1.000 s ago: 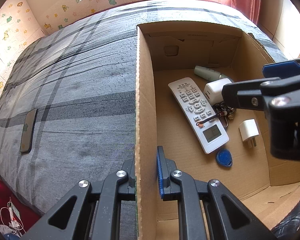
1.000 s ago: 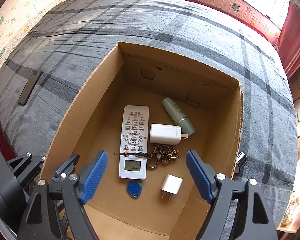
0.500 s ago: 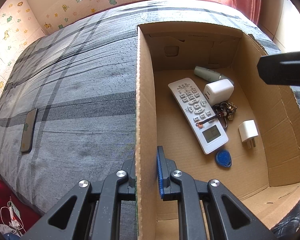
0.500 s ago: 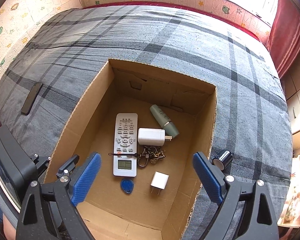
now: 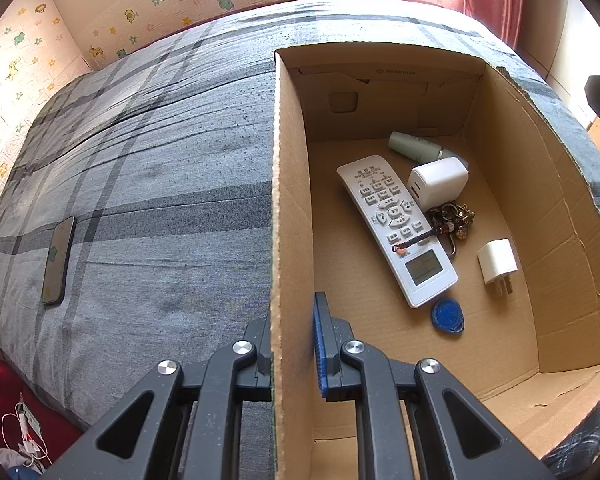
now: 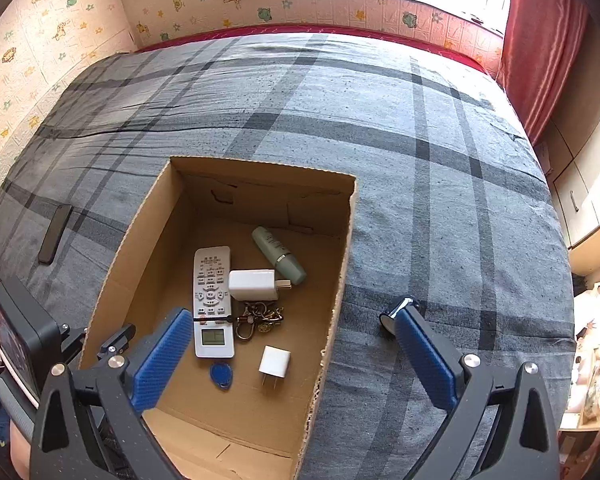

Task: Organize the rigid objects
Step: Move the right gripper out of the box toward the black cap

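Observation:
An open cardboard box [image 5: 292, 200] [image 6: 340, 260] sits on a grey plaid bed. Inside lie a white remote [image 5: 396, 228] [image 6: 213, 300], a large white charger [image 5: 438, 182] [image 6: 252, 285], a bunch of keys [image 5: 452, 218] [image 6: 260, 316], a small white plug [image 5: 497, 261] [image 6: 274, 362], a blue key fob [image 5: 447, 316] [image 6: 221, 374] and a green tube [image 5: 414, 146] [image 6: 278, 256]. My left gripper [image 5: 292, 344] is shut on the box's left wall. My right gripper [image 6: 292, 316] hovers above the box's right wall, its jaws opening wide with nothing held between them.
A dark phone [image 5: 58, 260] [image 6: 55, 234] lies on the bed left of the box. A small dark cylinder with a silver end [image 6: 390, 316] rests on the bed right of the box, partly behind my right finger. Wardrobe doors and a red curtain stand at the right.
My right gripper has risen and shifted right, from over the box's inside to over its right wall, and its jaws have widened. The left gripper still clamps the wall.

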Demonstrator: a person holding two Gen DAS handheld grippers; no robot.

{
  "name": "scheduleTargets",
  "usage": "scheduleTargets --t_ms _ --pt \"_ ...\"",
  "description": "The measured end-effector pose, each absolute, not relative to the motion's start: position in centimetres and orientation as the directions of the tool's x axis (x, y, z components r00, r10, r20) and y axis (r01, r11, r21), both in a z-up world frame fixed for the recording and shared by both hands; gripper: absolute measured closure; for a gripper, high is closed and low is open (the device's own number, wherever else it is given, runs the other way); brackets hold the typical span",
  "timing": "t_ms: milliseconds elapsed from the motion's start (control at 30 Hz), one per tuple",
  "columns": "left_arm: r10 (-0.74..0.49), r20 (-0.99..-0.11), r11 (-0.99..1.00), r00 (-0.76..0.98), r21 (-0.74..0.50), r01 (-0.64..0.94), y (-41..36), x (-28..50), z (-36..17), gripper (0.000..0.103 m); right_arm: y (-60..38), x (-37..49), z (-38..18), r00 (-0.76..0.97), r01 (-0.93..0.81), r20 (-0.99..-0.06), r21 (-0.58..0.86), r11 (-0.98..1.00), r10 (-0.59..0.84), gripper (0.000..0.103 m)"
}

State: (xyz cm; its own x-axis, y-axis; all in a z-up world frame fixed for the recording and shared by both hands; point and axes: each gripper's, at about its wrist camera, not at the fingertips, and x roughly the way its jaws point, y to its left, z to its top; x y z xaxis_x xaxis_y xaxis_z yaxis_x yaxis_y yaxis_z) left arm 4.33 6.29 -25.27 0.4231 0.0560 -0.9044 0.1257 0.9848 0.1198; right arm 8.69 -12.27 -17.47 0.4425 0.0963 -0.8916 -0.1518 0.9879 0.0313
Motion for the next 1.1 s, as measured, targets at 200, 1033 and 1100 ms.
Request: scheduleTargets --t_ms 200,1033,1100 --pt "0.056 -0.904 0.985 0.423 0.121 0.127 6.2 4.3 -25.2 0.089 -15.2 9.0 -17.5 0.449 -0.097 -0.891 0.03 0.995 0.07 0.0" --pt "0.055 -0.904 0.985 0.424 0.117 0.124 6.3 4.3 -25.3 0.089 -24.7 9.6 -23.7 0.399 0.132 -0.917 0.035 0.991 -0.021 0.0" --pt "0.054 -0.904 0.985 0.423 0.117 0.124 6.3 4.3 -25.3 0.089 -24.8 9.8 -24.4 0.39 0.144 -0.92 0.029 0.989 -0.03 0.0"
